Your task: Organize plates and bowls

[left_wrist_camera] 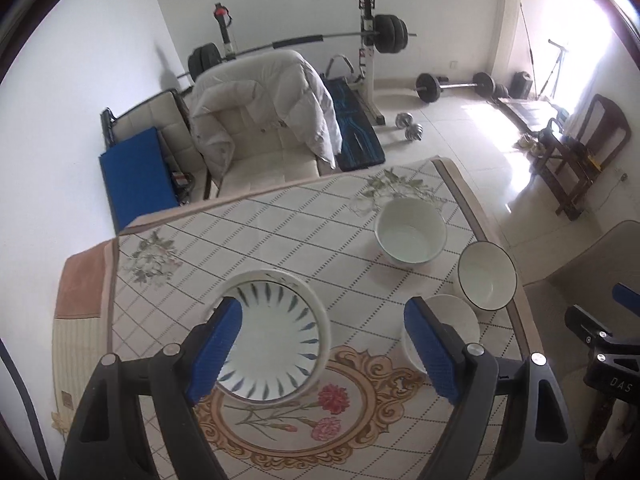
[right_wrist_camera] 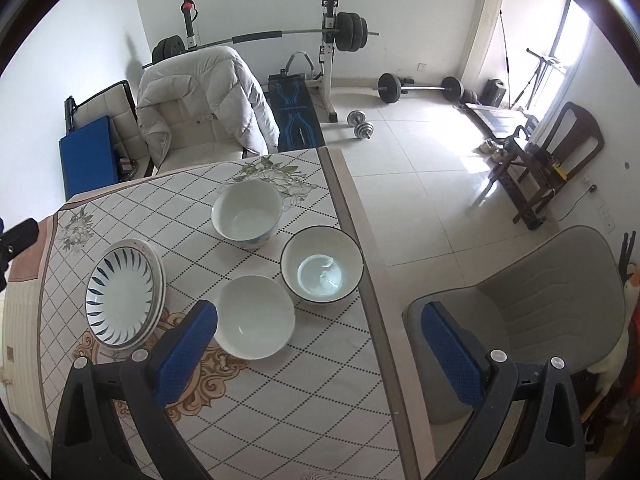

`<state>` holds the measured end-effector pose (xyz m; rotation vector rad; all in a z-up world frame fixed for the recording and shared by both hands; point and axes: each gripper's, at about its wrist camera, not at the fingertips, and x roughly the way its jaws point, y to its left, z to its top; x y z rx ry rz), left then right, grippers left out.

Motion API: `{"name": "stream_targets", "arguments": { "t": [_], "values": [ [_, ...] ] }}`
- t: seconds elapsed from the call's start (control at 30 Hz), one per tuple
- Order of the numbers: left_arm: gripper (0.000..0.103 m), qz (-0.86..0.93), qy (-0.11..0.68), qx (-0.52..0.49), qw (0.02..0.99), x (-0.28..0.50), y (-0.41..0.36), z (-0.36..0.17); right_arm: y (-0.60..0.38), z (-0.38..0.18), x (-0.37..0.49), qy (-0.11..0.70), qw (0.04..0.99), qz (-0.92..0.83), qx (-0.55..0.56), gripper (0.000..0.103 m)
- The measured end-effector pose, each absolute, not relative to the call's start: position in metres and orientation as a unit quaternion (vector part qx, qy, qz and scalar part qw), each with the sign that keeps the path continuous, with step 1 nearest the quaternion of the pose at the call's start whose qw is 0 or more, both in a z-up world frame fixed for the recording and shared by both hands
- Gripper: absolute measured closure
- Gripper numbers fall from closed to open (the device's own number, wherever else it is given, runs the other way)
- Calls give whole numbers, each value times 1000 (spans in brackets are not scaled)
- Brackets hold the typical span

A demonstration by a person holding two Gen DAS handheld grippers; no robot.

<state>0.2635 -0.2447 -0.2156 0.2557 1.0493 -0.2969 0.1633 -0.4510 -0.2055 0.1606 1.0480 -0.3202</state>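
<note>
right wrist view: both tongs (right_wrist_camera: 316, 350) gape empty above table (right_wrist_camera: 280, 420), plain white bowl (right_wrist_camera: 256, 316) nearest, plates (right_wrist_camera: 124, 292) beside.

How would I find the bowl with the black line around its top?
Look at the table with the checked cloth, along the edge nearest the grey chair. Three bowls cluster there; the black-rimmed bowl sits closest to that edge, beside the plain white bowl. Only it has a thin dark ring around its rim.
</note>
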Motion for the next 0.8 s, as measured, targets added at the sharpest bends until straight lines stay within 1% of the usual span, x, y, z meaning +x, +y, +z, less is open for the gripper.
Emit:
{"name": "stream_targets", "arguments": {
  "t": [0.1,0.13,0.17,0.23,0.33,0.37,0.43,0.47,0.5,0.53,0.57,0.6,0.63,0.67,0.7,0.73,0.8],
  "values": [
    [20,-161,555,110,809,282,-275,-264,-488,-234,175,521,838,-122,107,0],
    [28,-162,576,107,794,287,-283,-280,-498,-246,179,531,831,-114,122,0],
    [41,-163,596,105,779,291,-290,-298,-504,-260,185,541,824,-97,138,0],
    [53,-166,634,105,748,301,-303,-330,-512,-291,197,569,800,-68,175,0],
    [61,-168,668,104,718,310,-316,-367,-514,-339,215,604,765,-32,221,6],
    [61,-173,678,99,708,312,-320,-377,-508,-354,220,615,754,-23,229,8],
    [61,-179,692,95,693,315,-323,-393,-499,-381,230,632,738,-11,237,19],
    [61,-184,696,94,688,316,-326,-398,-496,-393,233,640,729,-7,241,22],
    [61,-187,700,93,683,315,-327,-404,-493,-404,237,647,722,-1,245,29],
    [65,-189,704,96,678,315,-329,-408,-489,-414,240,653,715,6,252,39],
    [71,-194,707,97,673,314,-331,-412,-486,-422,241,658,708,11,255,46],
    [75,-196,711,100,668,313,-332,-416,-483,-429,243,663,704,8,255,59],
    [81,-199,716,101,661,312,-334,-420,-481,-434,245,666,701,8,254,65],
    [84,-203,719,101,657,311,-335,-423,-479,-439,247,669,697,11,257,66],
    [88,-205,721,101,654,309,-336,-425,-476,-444,248,672,692,17,261,72],
    [92,-206,722,100,653,308,-337,-426,-474,-447,250,676,687,23,265,74],
    [92,-202,718,110,657,308,-339,-427,-471,-448,250,676,692,13,253,82]
  ]
}}
